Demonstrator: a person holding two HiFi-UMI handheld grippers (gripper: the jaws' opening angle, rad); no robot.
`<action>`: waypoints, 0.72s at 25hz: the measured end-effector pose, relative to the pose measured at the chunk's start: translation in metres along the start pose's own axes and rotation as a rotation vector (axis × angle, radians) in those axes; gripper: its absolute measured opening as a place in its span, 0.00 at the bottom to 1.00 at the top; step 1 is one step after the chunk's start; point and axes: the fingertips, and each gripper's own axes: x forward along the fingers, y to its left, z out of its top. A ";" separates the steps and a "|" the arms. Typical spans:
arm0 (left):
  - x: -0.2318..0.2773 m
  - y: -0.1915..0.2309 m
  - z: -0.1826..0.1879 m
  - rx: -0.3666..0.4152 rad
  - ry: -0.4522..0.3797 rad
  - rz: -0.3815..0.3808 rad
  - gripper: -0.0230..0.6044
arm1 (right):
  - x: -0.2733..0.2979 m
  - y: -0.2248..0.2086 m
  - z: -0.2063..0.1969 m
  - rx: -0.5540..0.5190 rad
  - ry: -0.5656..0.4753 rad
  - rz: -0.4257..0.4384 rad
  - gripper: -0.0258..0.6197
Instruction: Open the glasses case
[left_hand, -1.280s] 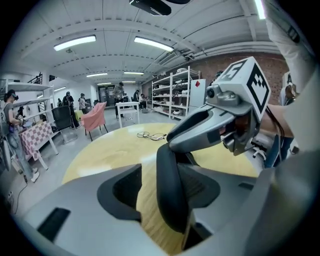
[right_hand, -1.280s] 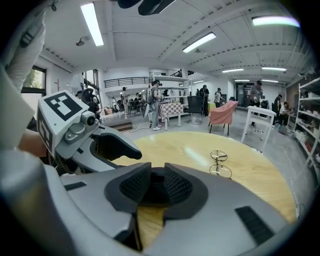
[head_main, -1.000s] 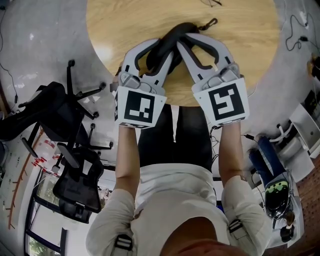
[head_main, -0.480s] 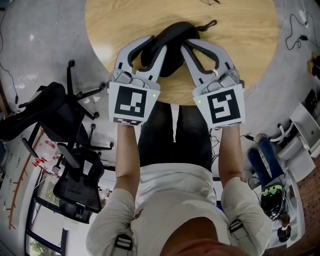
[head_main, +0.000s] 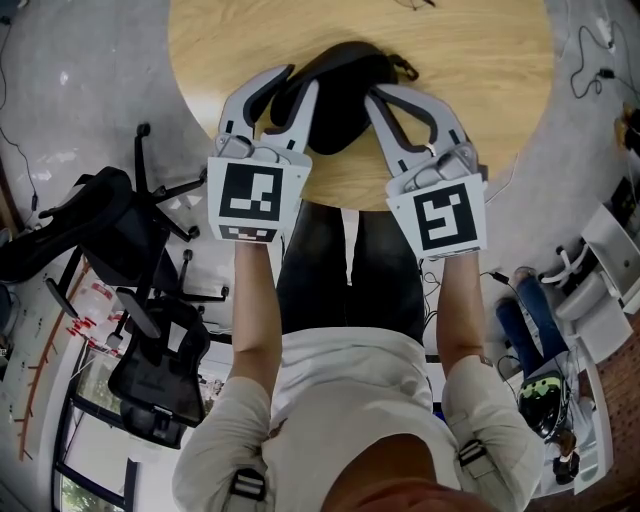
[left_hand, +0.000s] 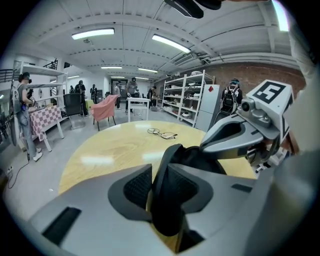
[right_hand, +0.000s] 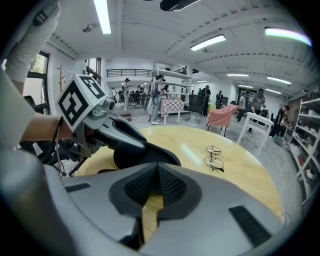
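A big workshop hall with shelving, and in the middle of it the round wooden table (head_main: 470, 60). The black glasses case (head_main: 345, 75) lay near the table's edge on the person's side, both tools right at it. The left gripper (left_hand: 159, 182) had just been closing and its pads pinched the case's raised black rim. The right gripper (right_hand: 159, 175), at the case's right end, had just been closing too. Its pads met, nothing visible between them. A pair of spectacles (right_hand: 214, 157) lay well apart on the wood.
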 end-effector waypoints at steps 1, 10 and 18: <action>0.000 0.002 -0.001 -0.001 0.001 0.005 0.21 | 0.000 0.000 -0.001 -0.001 0.002 -0.001 0.08; 0.004 0.008 -0.001 -0.005 -0.001 0.029 0.19 | -0.006 0.000 -0.005 0.018 0.007 -0.020 0.08; 0.009 0.013 -0.002 -0.006 0.005 0.049 0.18 | -0.007 -0.001 -0.011 0.040 0.014 -0.042 0.07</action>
